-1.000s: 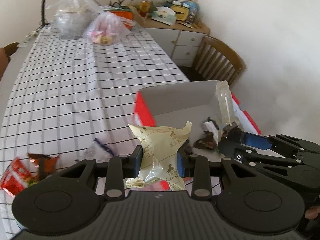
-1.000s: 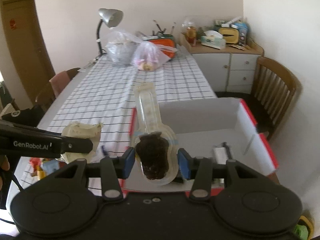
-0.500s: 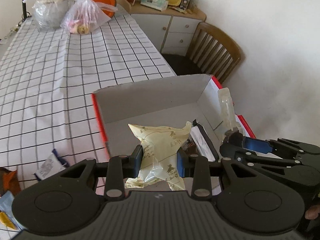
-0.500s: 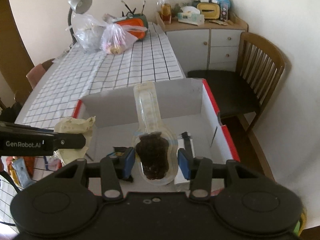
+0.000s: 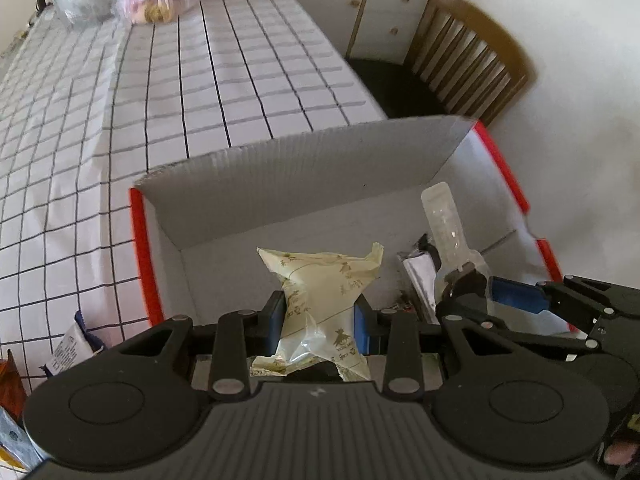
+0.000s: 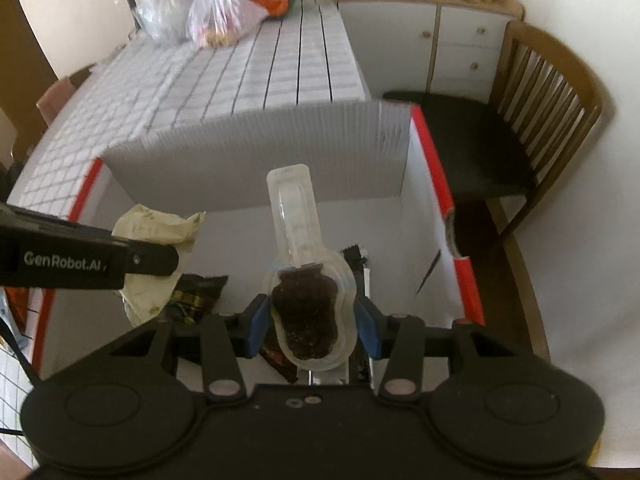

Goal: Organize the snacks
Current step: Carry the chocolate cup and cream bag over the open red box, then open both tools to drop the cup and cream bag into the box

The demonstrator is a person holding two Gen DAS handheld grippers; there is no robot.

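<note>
My left gripper (image 5: 319, 318) is shut on a cream snack packet (image 5: 324, 296) and holds it over the open red-and-white cardboard box (image 5: 304, 184). My right gripper (image 6: 314, 322) is shut on a clear spoon-shaped pack with a dark snack (image 6: 306, 304), also over the box (image 6: 256, 156). Each gripper shows in the other's view: the right one (image 5: 472, 292) beside the left, the left one with its packet (image 6: 150, 256) at the box's left side. Dark wrapped snacks (image 6: 198, 288) and a white-and-black packet (image 5: 418, 276) lie on the box floor.
The box sits at the edge of a table with a checked cloth (image 5: 140, 100). Loose snack packets (image 5: 68, 350) lie left of the box. Plastic bags (image 6: 216, 16) stand at the far end. A wooden chair (image 6: 532, 120) and a white cabinet (image 6: 432, 28) are to the right.
Both grippers have moved forward and lower over the box, still holding their snacks. The box now fills more of both views.
</note>
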